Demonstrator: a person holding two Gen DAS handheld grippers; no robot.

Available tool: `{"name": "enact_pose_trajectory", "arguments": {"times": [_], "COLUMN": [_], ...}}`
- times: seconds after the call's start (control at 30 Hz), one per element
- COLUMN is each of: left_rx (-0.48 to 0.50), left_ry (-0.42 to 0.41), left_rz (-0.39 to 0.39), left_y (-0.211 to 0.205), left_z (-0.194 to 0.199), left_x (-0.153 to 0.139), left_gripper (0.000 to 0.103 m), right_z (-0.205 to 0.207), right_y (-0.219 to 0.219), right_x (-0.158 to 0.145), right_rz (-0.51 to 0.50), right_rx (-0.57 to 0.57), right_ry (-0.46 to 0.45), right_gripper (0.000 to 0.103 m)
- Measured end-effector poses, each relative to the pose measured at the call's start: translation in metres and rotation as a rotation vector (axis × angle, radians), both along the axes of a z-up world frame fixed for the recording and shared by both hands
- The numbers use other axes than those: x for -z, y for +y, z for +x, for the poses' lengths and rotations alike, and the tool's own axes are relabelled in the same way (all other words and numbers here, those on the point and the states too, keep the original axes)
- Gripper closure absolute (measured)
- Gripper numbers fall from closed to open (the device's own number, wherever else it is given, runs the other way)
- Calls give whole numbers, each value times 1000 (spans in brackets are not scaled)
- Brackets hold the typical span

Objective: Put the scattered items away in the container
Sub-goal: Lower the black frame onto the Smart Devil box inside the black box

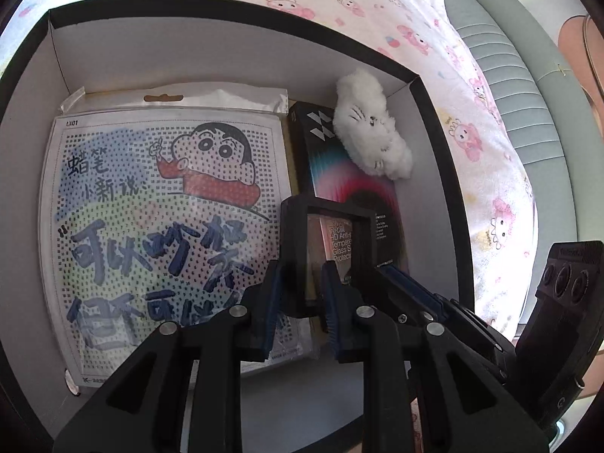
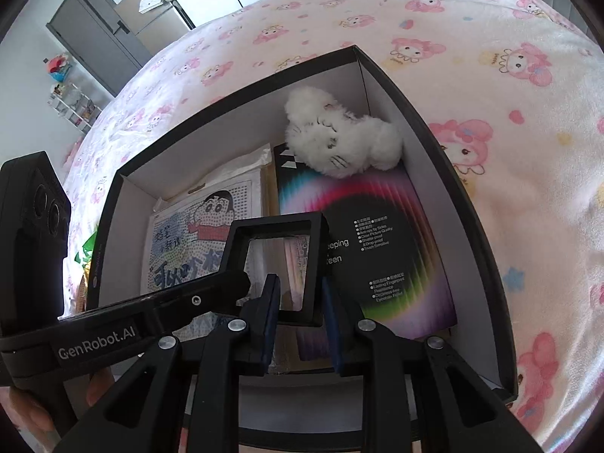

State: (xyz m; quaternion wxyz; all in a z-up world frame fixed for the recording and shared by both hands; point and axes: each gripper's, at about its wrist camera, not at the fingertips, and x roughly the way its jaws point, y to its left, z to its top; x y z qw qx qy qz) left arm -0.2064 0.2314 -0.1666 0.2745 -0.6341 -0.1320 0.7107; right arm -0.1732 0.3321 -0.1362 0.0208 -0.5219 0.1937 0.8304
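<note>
Left wrist view: frame (image 1: 328, 249), thin, stiff, light, glazed and breakable, hung over the box (image 1: 434, 120). My left gripper (image 1: 302, 302) and right gripper (image 2: 300, 313) both clenched its lower edge, a sound hold.

We note a fluffy white plush toy (image 1: 372, 128), a glossy plastic-sleeved bead kit (image 1: 166, 226), and a matt cardboard box (image 1: 226, 64) on soft printed cloth bedding (image 1: 377, 0).

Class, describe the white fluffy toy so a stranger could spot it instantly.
Find the black-rimmed box on the pink cartoon bedsheet. In its far corner, the white plush toy lies partly on the rainbow screen-protector package. It is the only soft, furry item; its neighbours are flat.
</note>
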Motion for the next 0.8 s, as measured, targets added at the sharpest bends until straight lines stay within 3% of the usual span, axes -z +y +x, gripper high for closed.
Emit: {"name": "enact_pose_trajectory", "arguments": {"times": [0.1,0.23,0.47,0.57,0.8], "left_rx": [-16,-56,122,118,109], "left_ry": [-9,30,31,30,25], "left_rz": [19,31,-85,-116,-91], "left_y": [-3,-17,1,9,22], "left_z": [3,16,42,40,40], "left_x": [2,-10,-16,-10,-9], "left_gripper": [83,83,83,83,84], "right_z": [-2,5,20,19,21], "right_y": [0,9,19,20,22], "right_x": [2,-3,-17,-18,-18], "right_rz": [23,-24,-27,-34,2], "right_rx": [4,28,89,97,117], "right_ry": [-17,14,65,64,67], "right_gripper": [82,82,82,82,82]}}
